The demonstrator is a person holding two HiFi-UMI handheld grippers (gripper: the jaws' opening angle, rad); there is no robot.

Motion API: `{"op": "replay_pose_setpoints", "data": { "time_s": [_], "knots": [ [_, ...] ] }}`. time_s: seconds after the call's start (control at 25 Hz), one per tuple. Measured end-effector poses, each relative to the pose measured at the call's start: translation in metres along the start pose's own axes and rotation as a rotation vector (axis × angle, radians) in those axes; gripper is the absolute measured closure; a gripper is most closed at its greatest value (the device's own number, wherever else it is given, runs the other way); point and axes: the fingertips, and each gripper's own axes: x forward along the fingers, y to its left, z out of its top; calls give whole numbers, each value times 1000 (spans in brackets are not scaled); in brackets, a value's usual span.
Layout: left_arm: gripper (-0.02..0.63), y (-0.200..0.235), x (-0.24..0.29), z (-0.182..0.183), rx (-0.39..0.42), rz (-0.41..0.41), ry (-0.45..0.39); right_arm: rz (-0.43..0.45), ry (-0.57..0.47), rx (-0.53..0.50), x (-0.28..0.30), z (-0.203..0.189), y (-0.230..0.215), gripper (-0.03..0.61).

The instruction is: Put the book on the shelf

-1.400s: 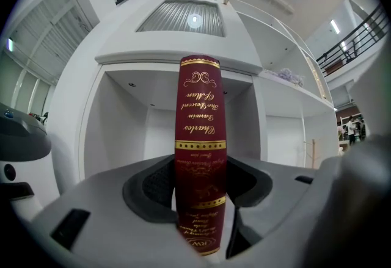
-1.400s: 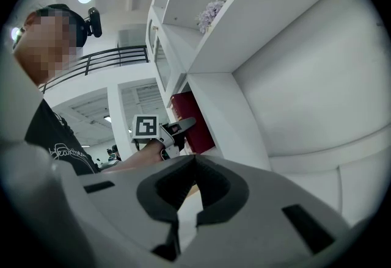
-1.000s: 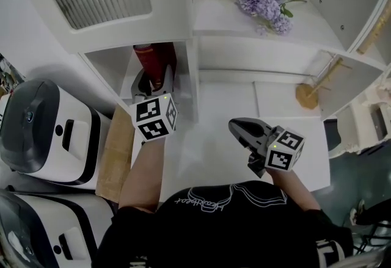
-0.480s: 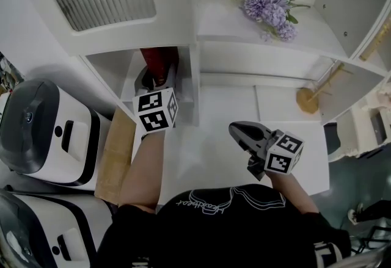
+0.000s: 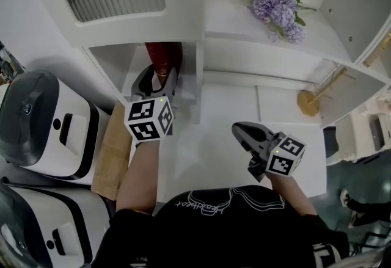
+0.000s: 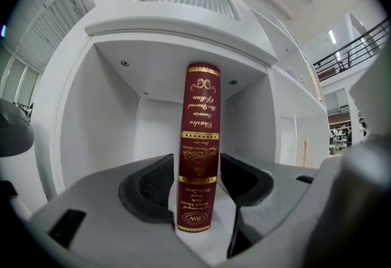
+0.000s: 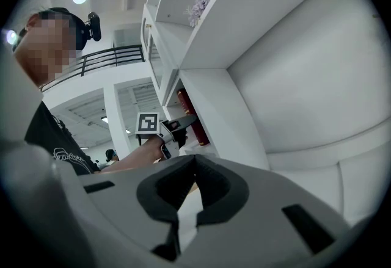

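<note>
A dark red book (image 5: 164, 56) with gold print on its spine (image 6: 199, 151) stands upright in the lower left shelf compartment (image 5: 116, 59). My left gripper (image 5: 157, 77) reaches into that compartment, one jaw on each side of the book's lower spine. Its jaws are opening, and the pads (image 6: 153, 184) sit close beside the spine with slim gaps. My right gripper (image 5: 239, 130) hovers over the white table (image 5: 214, 138), well to the right of the book. It is shut with nothing between its fingertips (image 7: 194, 166).
Purple flowers (image 5: 275, 4) lie on the upper right shelf. A wooden stand (image 5: 311, 99) sits in the lower right compartment. White and dark appliances (image 5: 43, 120) stand at the left, with a brown board (image 5: 113, 151) between them and the table.
My left gripper has drawn back a little toward the person while the book stays standing in the compartment. The right gripper has hardly moved.
</note>
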Motion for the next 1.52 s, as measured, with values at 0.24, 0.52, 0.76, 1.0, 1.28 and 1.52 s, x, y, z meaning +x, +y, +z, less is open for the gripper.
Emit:
{"op": "replay_pose_setpoints", "data": {
  "time_s": [0.24, 0.52, 0.76, 1.0, 1.28, 1.52],
  "knots": [
    [391, -21, -48, 11, -42, -109, 14, 36, 6, -41, 4, 6, 8, 572],
    [525, -95, -101, -19, -168, -443, 87, 59, -14, -52, 5, 16, 11, 572],
    [609, -129, -111, -52, -173, -531, 143, 62, -9, -66, 5, 15, 16, 572],
    [611, -148, -114, -48, -176, -584, 119, 69, 2, -108, 2, 14, 23, 572],
    [611, -149, -116, -41, -160, -590, 96, 78, 9, -123, 7, 16, 29, 572],
    [609, -146, -117, -46, -155, -578, 108, 80, 20, -126, 7, 12, 32, 572]
  ]
}}
